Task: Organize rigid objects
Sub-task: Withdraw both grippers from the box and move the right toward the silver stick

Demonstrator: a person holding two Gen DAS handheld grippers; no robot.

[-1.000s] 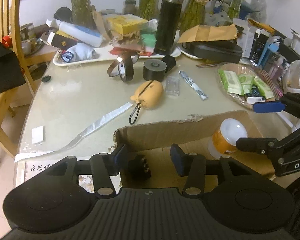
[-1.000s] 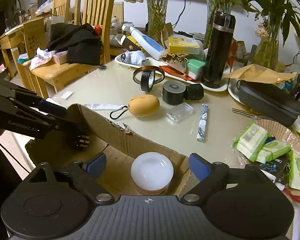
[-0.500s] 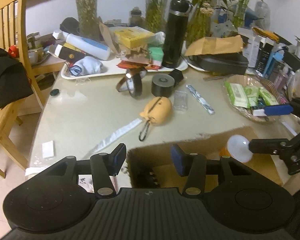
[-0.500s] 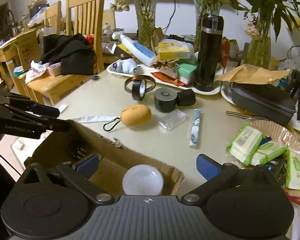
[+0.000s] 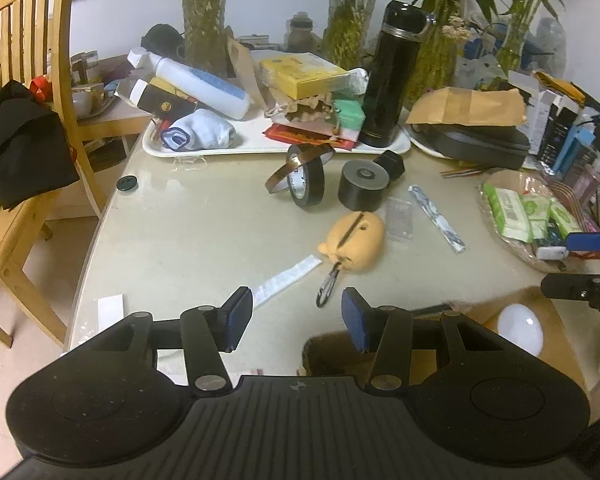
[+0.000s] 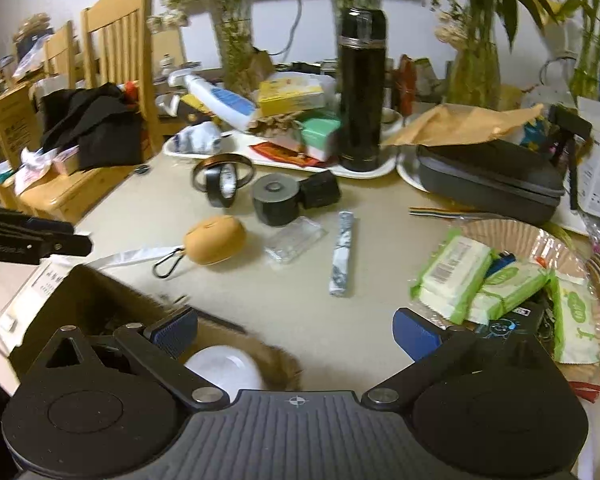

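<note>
The left tongs (image 5: 296, 322) stand partly apart at the lower middle of the left view, holding nothing; bare desk (image 5: 204, 236) shows between the blue pads. The right tongs (image 6: 296, 326) are spread wide and released, also with nothing between them.

A cardboard box (image 6: 80, 300) sits at the near edge of the desk, lower left in the right view and lower right in the left view. Inside it lies a white globe (image 6: 224, 368), just behind the right tongs' left finger; in the left view the globe (image 5: 520, 328) shows at the lower right, below the right tongs' dark finger.

Out on the desk, mid-frame, lie a tan pouch (image 5: 354, 240) with a carabiner, a clear case (image 5: 399, 222) just right of it, and a patterned stick (image 5: 436, 218) further right. Behind them stand a black tape roll (image 5: 308, 180) upright on its edge, a grey roll (image 5: 364, 184) lying flat, and a small black block (image 5: 392, 162) touching it. A white tray (image 5: 260, 146) in the upper middle carries a black flask (image 5: 396, 80), boxes and a bottle. A basket (image 5: 500, 178) with green packets sits at the right.
</note>
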